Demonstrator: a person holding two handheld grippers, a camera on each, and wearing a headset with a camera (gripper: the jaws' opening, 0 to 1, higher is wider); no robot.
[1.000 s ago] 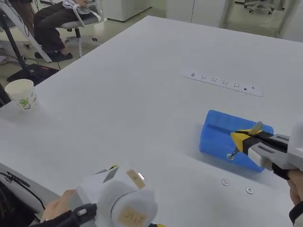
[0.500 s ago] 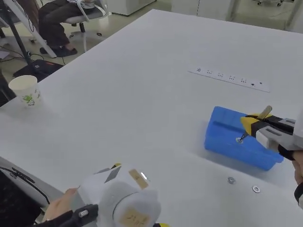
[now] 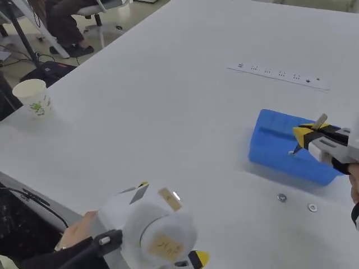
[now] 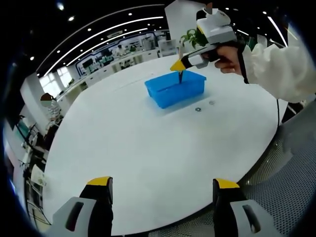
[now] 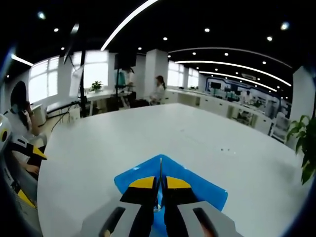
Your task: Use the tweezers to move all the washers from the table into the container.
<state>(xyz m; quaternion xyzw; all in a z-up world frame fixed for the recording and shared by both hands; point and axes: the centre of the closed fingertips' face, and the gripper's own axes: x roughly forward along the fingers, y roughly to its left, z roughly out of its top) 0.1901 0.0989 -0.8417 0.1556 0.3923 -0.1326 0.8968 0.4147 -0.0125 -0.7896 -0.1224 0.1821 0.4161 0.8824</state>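
Carried inward over the last second: right gripper (image 3: 303, 136) and its tweezers (image 5: 160, 168), from the near wall of the blue container (image 3: 268, 147) to over its inside. Clamped tight on the tweezers, jaws pressed together round the shank, points aimed down into the container. No telling about a washer in the tips, too small to read. Looks like the drop-off step of one carry.

Out at six o'clock from the container, one washer (image 3: 282, 197) lying on the counter (image 3: 168, 112). Another washer (image 3: 312, 208) at five o'clock, a little beyond, both clear of the blue wall. Further out at twelve o'clock, a power strip (image 3: 277, 74) set in the counter. Way off at nine o'clock, a paper cup (image 3: 33, 96). Down at seven o'clock, left gripper (image 4: 163, 182) hanging idle, jaws wide apart, nothing between them.

Next, by the look of it: ease the squeeze to release anything held, lift clear of the rim, swing to six o'clock, come down with the points straddling the washer's edge. Calls for a fine, low pinch: thin flat ring on a smooth top, likely to skid away.
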